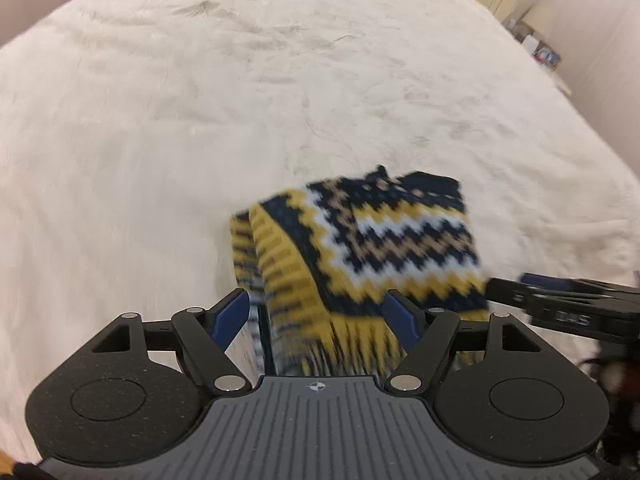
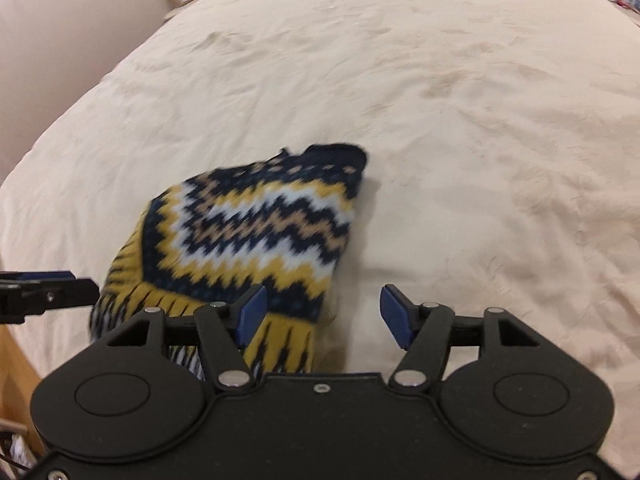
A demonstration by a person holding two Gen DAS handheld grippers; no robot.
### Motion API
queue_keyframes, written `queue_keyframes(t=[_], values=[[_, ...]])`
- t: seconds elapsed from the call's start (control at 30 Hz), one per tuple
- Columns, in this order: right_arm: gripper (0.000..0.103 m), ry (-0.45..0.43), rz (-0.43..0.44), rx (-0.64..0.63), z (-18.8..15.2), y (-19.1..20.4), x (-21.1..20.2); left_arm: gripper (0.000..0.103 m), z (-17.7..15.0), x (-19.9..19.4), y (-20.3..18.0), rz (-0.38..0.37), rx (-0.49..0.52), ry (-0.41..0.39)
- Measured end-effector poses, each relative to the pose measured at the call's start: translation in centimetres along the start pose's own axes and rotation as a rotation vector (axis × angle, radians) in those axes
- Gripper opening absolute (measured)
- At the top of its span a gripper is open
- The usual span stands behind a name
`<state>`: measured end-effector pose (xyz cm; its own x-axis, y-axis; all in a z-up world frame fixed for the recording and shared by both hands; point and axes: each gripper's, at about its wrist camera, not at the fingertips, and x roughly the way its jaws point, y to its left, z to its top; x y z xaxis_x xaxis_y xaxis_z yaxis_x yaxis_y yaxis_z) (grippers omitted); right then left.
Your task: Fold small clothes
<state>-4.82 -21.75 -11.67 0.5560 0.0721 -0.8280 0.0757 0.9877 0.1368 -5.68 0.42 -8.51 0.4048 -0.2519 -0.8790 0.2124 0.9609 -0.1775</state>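
Both pairs of jaws stand wide apart with nothing pinched between the blue pads. Seen from the left wrist, the left gripper (image 1: pixel 320 312) straddles the near fringe of a small knitted garment (image 1: pixel 384 240) — navy, mustard, white and tan zigzags, blurred in both views — whose yellow-and-navy fringe hangs between the open fingers without either pad visibly pressing on it. The garment lies folded over on a cream bedspread (image 1: pixel 200 100), its navy neck end toward twelve o'clock and the fringe toward six. At three o'clock in that view the right gripper (image 1: pixel 560 300) reaches in level with the garment's right edge; whether it touches the knit cannot be told.

From the right wrist, the right gripper (image 2: pixel 322 312) has its left pad over the fringe of the garment (image 2: pixel 256 224), while its right pad is over bare bedspread (image 2: pixel 480 120). At nine o'clock there, the left gripper (image 2: pixel 44 292) sits just beside the garment's left fringe.
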Motion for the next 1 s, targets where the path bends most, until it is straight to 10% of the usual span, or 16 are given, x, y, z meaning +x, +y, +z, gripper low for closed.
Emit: queue_keyframes(t=[0.2, 0.63, 1.0], values=[[0.078, -0.002, -0.052, 0.039, 1.2, 0.0, 1.6, 0.08, 0.1, 4.7, 1.5, 0.143, 0.011, 0.082], [0.102, 0.141, -0.184, 0.051, 2.6, 0.5, 9.2, 0.099, 0.1, 6.5, 4.7, 0.097, 0.002, 0.162], [0.103, 0.13, -0.171, 0.084, 2.4, 0.1, 10.5, 0.103, 0.9, 7.9, 4.9, 0.072, 0.005, 0.211]])
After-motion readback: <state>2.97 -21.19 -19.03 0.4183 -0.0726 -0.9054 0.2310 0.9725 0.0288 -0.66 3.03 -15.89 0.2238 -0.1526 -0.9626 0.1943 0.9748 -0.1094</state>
